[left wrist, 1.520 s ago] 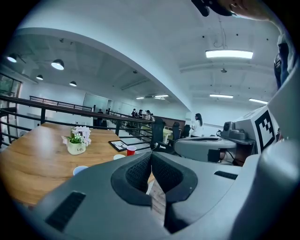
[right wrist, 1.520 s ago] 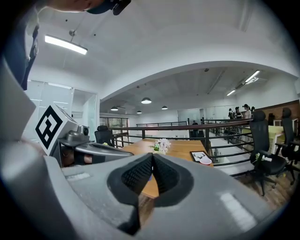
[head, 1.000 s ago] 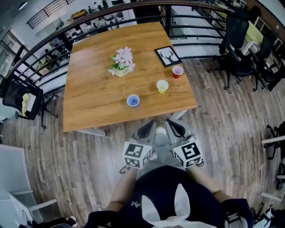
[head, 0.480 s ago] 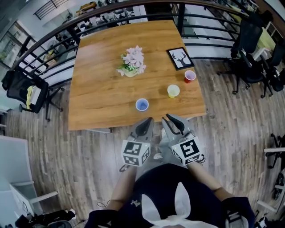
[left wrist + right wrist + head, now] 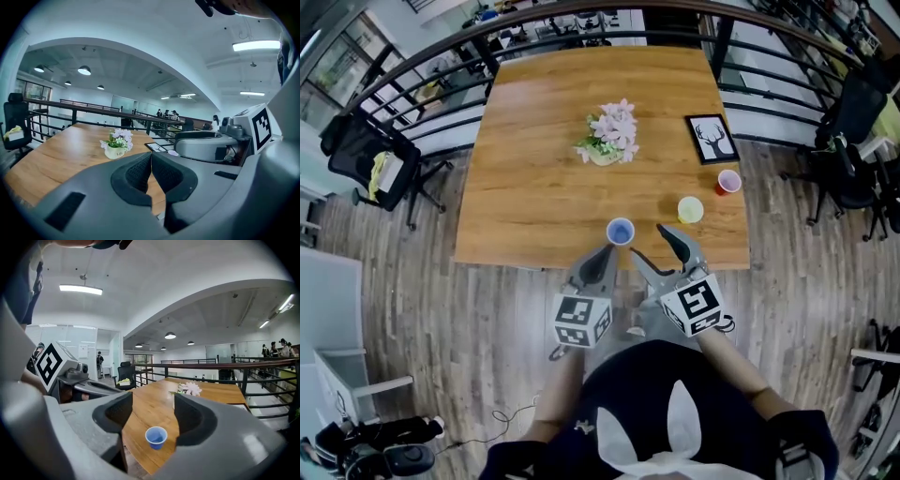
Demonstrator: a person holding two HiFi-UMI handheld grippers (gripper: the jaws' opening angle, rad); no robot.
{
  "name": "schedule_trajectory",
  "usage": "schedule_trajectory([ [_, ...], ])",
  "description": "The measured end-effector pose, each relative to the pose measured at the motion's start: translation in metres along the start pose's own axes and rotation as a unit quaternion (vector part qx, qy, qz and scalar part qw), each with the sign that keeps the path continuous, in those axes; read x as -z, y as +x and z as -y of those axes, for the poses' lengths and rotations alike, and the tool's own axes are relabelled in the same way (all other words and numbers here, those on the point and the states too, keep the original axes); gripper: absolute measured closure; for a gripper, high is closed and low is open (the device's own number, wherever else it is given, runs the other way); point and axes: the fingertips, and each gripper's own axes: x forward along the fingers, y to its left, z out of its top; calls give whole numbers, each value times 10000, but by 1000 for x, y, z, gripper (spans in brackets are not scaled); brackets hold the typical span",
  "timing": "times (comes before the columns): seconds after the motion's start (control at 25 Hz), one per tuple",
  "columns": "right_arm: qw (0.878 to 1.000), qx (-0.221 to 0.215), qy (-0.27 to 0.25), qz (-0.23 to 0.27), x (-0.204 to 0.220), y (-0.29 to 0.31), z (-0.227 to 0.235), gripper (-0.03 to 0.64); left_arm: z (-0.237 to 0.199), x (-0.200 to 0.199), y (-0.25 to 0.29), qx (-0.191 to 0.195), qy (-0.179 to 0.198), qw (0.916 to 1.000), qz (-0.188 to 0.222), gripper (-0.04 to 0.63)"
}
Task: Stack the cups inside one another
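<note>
The cups look small, light and thin-walled to me: easy to tip or squash, so I'd pinch one softly across its rim. The blue cup (image 5: pixel 620 231) stands by the table's (image 5: pixel 534 206) near edge, the yellow cup (image 5: pixel 690 209) toward its near right corner, and the red cup (image 5: pixel 728 181) at its right edge. My right gripper (image 5: pixel 652 242) has just been opening, its jaws spread with nothing between them. My left gripper (image 5: pixel 605 253) is pressed together, empty. The top is smooth wood, with a railing (image 5: pixel 441 61) beyond it in an open office
</note>
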Motion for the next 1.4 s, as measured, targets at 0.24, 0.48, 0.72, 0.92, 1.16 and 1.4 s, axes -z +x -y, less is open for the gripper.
schedule_trajectory([
  [0.24,9989,-369,-173,-248,6,34,1,279,-27,-6,3,-380,-130,9992,33,575],
  [0.48,9954,-751,-154,-578,26,63,2,255,-50,-2,10,-700,-293,9971,-3,575],
  [0.72,9912,-1023,-205,-815,49,85,3,255,-62,7,16,-929,-398,9948,-112,575],
  [0.92,9868,-1201,-210,-1070,75,101,4,247,-70,7,21,-1061,-531,9928,-143,575],
  [1.16,9780,-1385,-291,-1533,106,118,2,244,-76,9,30,-1109,-598,9915,-322,575],
  [1.4,9705,-1504,-305,-1862,137,130,4,244,-82,19,36,-1184,-678,9895,-471,575],
])
